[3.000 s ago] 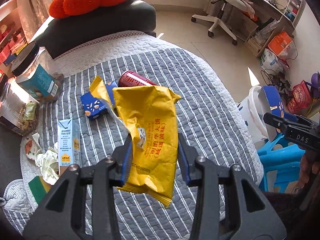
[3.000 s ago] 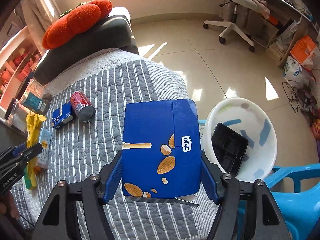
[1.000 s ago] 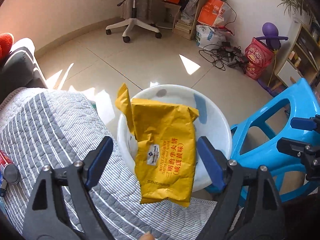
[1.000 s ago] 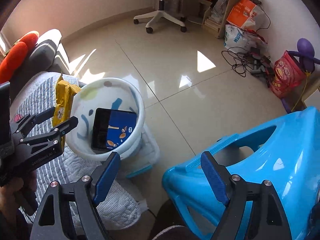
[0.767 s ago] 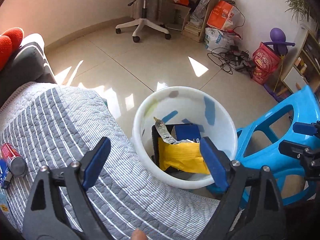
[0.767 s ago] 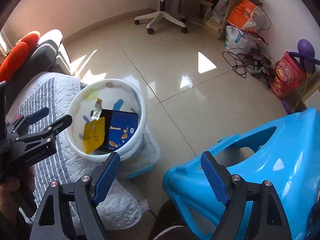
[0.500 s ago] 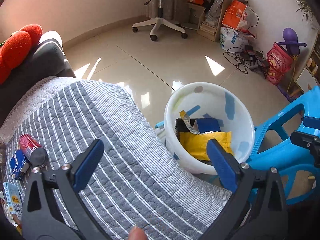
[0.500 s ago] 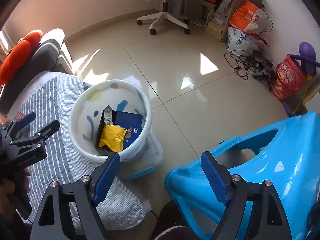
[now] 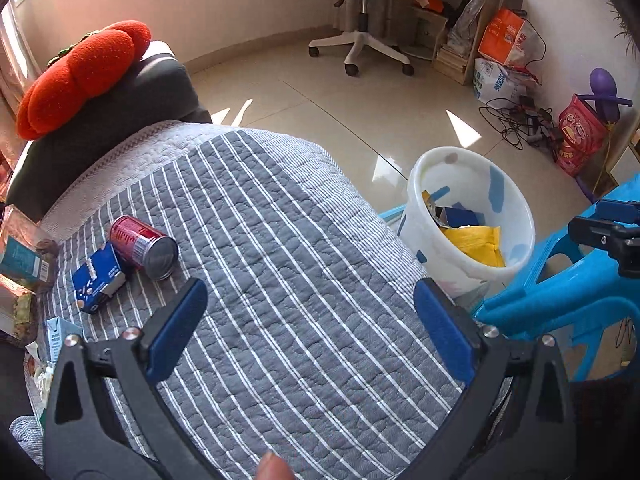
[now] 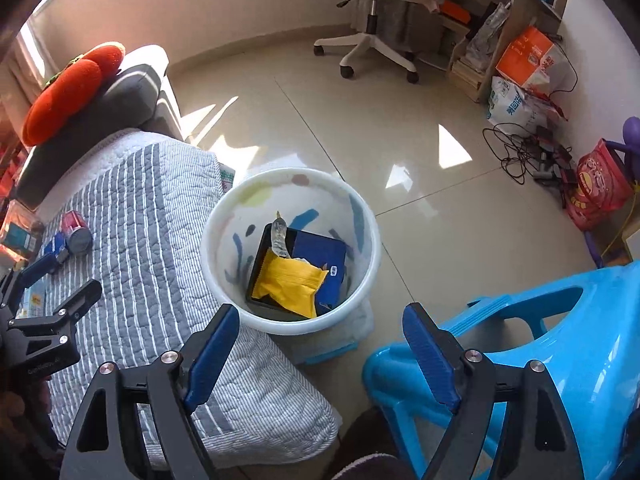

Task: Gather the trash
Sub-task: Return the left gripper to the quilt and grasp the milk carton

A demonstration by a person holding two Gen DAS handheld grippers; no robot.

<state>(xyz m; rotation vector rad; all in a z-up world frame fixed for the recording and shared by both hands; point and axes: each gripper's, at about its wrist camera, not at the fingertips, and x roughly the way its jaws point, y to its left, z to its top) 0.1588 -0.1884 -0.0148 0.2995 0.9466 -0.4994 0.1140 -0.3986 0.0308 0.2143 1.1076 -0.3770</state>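
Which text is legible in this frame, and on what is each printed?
"GenRobot.AI": faint, on the body of the left tongs.
White sack: blue characters, too blurred to read.
Orange box: print too small.
Red can, blue carton, yellow wrapper: labels unreadable.

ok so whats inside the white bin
In the bin a yellow snack bag lies on a blue box, with a black tray beneath both. A strip of torn wrapper sticks up. Anything under the tray is covered.
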